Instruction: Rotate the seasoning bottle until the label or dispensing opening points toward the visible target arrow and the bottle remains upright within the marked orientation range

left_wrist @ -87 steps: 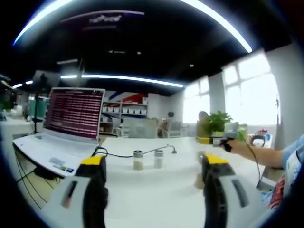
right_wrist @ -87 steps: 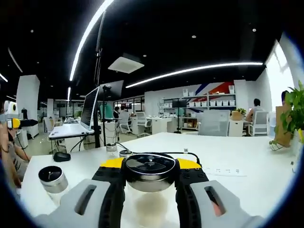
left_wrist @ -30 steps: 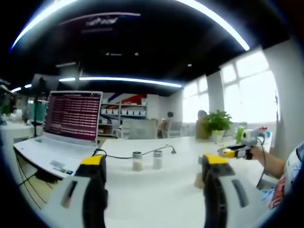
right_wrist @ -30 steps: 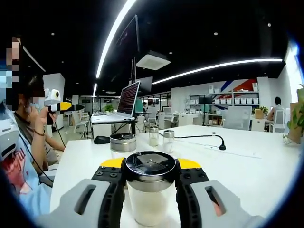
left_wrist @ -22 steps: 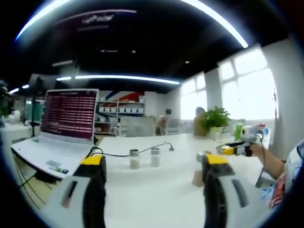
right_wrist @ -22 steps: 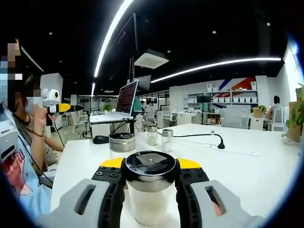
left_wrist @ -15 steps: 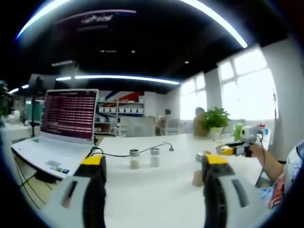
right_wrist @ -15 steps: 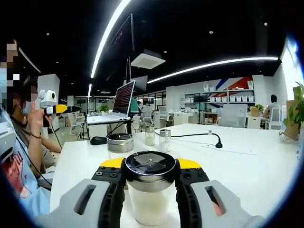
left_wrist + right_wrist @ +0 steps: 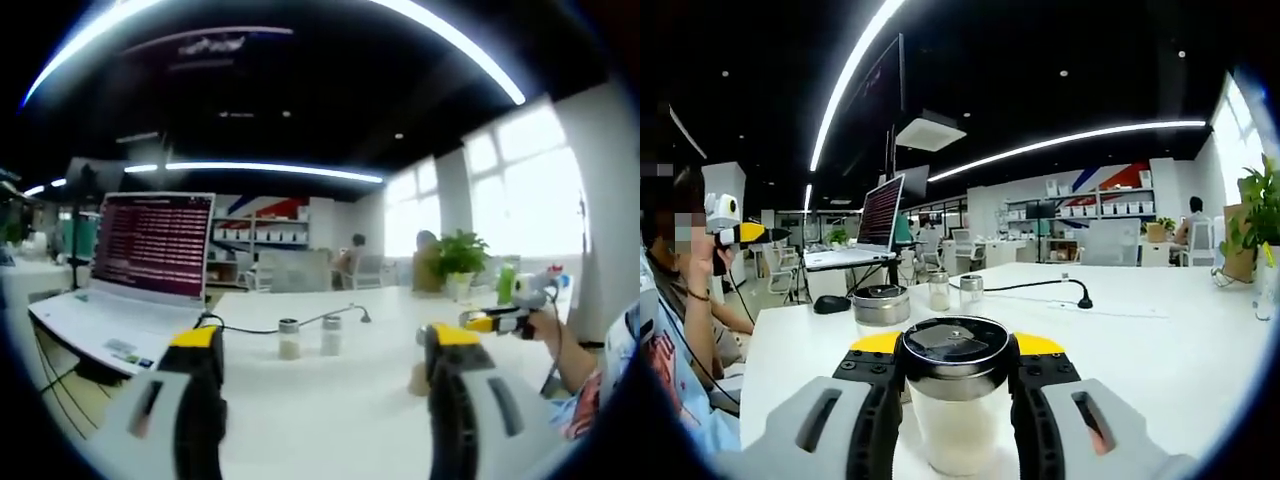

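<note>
Gripping a clear glass seasoning bottle with a wide brushed-metal lid (image 9: 957, 395), the right gripper (image 9: 957, 400) has its black, yellow-tipped jaws closed against the bottle's upper body, just under the lid. The bottle stands upright near the front edge of a white table (image 9: 1160, 340) and holds pale, powdery contents. A second, similar metal-lidded jar (image 9: 881, 305) sits just behind it to the left, and two small glass shakers (image 9: 952, 290) stand farther back beside a black cable. An open laptop (image 9: 865, 230) rests on a stand beyond them.

The left gripper (image 9: 320, 400) is held above the table with its jaws wide apart and nothing between them; the same two shakers appear between them in the distance, well clear of the jaws.

The bottle looks rigid, fairly light and breakable, with smooth glass walls that could slip under a turning force. Holding on the glass just below the lid, as now, seems sensible, since the lid's edge would stop the bottle sliding downward. No label, arrow or marked range can be made out on the table.
</note>
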{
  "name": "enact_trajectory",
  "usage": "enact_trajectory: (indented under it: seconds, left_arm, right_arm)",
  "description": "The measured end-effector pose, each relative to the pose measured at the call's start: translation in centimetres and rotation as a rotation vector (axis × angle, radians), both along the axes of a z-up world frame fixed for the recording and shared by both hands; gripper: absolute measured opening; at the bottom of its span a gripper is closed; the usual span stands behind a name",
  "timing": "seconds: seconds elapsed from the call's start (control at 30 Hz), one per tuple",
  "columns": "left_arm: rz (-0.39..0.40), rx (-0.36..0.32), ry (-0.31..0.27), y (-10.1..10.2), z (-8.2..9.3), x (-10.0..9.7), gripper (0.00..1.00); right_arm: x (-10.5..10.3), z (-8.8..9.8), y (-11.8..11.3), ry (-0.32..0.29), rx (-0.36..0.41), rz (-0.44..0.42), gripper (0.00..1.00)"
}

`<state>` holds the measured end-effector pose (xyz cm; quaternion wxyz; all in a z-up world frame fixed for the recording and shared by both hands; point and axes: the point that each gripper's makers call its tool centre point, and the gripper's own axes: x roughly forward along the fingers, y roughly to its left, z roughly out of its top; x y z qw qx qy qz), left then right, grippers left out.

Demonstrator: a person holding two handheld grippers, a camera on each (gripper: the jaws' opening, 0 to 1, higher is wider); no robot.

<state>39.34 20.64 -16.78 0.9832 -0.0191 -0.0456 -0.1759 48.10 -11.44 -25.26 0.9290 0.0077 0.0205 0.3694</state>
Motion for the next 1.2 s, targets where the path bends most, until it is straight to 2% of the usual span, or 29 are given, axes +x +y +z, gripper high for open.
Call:
enact_trajectory:
  seconds: [0.27,0.47,0.63,0.7,1.2]
  left_arm:
    - [-0.026,-0.008,-0.016,-0.72,0.4,-0.22,0.89]
    - [-0.027,-0.013,-0.01,-0.43,0.24,-0.36,0.89]
    - [-0.019,-0.017,-0.011,-0.1,0.31,-0.32,0.89]
    - [-0.013,-0.017,-0.011,0.0,0.32,-0.28,0.89]
    - [-0.022,-0.01,-0.008,-0.23,0.28,-0.38,0.89]
  right_arm:
    - [0.49,-0.14,-0.28,0.014,0.014,-0.044,0.4]
    - [0.78,-0.25,-0.37,0.007,0.015,-0.085,0.4]
    - [0.8,-0.4,-0.29,-0.004,-0.009,-0.155,0.4]
    - [0.66,-0.54,-0.2,-0.019,-0.051,-0.189,0.4]
    - [0.95,-0.65,-0.75,-0.029,-0.025,-0.315,0.4]
